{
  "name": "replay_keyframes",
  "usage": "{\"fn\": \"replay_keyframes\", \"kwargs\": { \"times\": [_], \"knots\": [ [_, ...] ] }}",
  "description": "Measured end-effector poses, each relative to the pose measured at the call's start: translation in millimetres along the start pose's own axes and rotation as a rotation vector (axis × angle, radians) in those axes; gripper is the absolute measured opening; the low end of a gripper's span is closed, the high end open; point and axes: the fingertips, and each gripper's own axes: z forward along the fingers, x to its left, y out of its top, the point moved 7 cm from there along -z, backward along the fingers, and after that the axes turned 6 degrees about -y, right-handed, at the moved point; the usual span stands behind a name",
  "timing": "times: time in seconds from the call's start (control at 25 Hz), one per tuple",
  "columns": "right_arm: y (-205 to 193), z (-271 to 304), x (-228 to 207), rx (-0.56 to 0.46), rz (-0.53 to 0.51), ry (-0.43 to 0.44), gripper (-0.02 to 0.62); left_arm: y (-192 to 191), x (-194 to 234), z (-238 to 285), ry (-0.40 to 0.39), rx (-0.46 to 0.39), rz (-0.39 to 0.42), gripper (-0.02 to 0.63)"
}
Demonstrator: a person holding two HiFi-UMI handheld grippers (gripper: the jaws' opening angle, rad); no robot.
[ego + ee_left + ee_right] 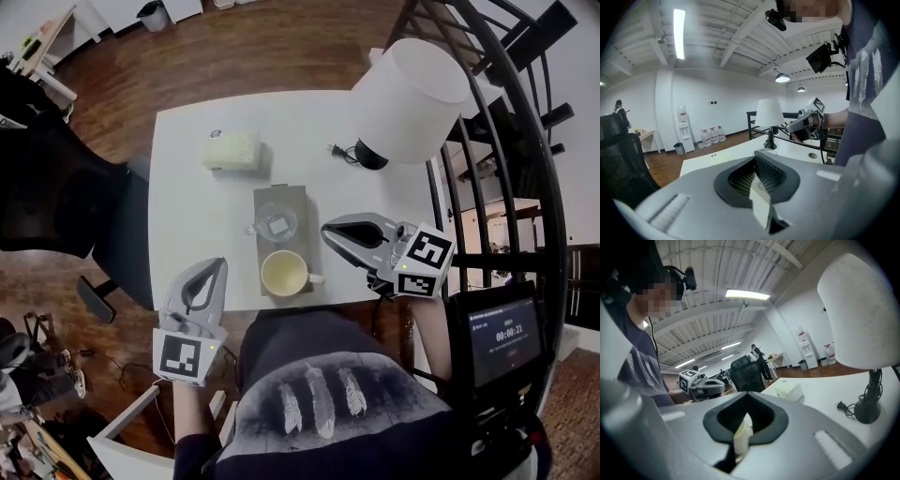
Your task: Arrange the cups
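On rectangular grey tray [299, 201]: round cream mug [284, 274] | clear glass cup [277, 223]

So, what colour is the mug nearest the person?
The mug is pale yellow, clearest in the head view.

Glass cup [277, 223] behind mug [284, 274] on tray [298, 199], lamp [412, 89] far right, box [232, 150] far left on table [187, 206]

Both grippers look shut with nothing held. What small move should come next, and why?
Probably open the jaws of the right gripper and ease it toward the cream mug. Both it and the left gripper are shut and empty. The mug stands on the gray tray next to the glass cup, its handle on the right gripper's side.
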Motion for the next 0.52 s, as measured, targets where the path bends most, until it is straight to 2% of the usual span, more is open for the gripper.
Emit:
{"fn": "replay_keyframes", "kwargs": {
  "times": [0.24, 0.52],
  "knots": [
    [6.4, 3.1, 5.4, -0.013, -0.047, 0.036, 0.003, -0.4, -0.7, 1.2, -0.001, 0.015, 0.024, 0.014],
    [9.2, 3.2, -2.5, -0.025, -0.049, 0.061, 0.003, 3.8, -3.7, 7.5, 0.003, 0.022, 0.029, 0.014]
  ]
}}
